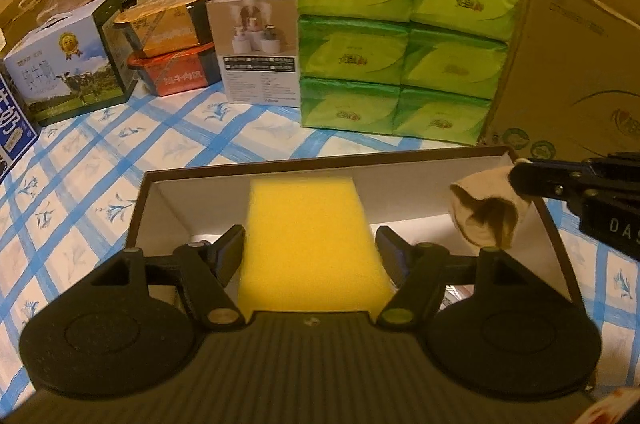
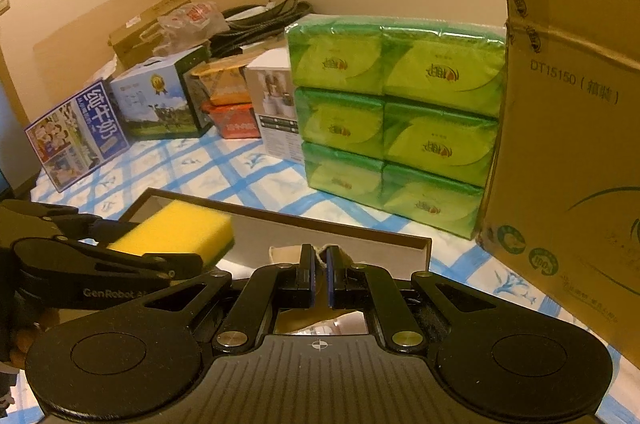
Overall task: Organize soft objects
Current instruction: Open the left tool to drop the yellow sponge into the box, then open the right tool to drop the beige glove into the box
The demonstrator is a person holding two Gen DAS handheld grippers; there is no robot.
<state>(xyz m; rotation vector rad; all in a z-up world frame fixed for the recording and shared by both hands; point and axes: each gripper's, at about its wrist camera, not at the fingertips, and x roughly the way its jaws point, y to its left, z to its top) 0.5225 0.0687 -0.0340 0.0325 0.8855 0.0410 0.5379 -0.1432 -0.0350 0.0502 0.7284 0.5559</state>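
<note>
1. Between the fingers of my left gripper (image 1: 310,248) sits the yellow sponge (image 1: 306,244); the jaws are spread wide to its width and press its two sides, so it hangs level over the open box (image 1: 400,153) rather than dangling.
2. Off to that gripper's right, my right gripper (image 1: 516,176) pinches a beige sock (image 1: 482,214) by one edge. The rest of the cloth droops below the fingertips, just inside the box's right wall.
3. From the right wrist view, my right gripper (image 2: 319,274) shows its jaws nearly together, with only a sliver of cloth (image 2: 318,256) between the pads. A thin, limp thing needs that narrow grip.
4. To its left, the sponge (image 2: 176,230) is held above the box's far-left corner (image 2: 148,194), well apart from the sock.
5. I judge both soft items are being carried over the box so they can be let go side by side; neither rests on the floor of it yet.
6. Beyond both grippers, the green tissue packs (image 1: 404,44) stand against a cardboard carton (image 1: 572,36), clear of my path.
</note>
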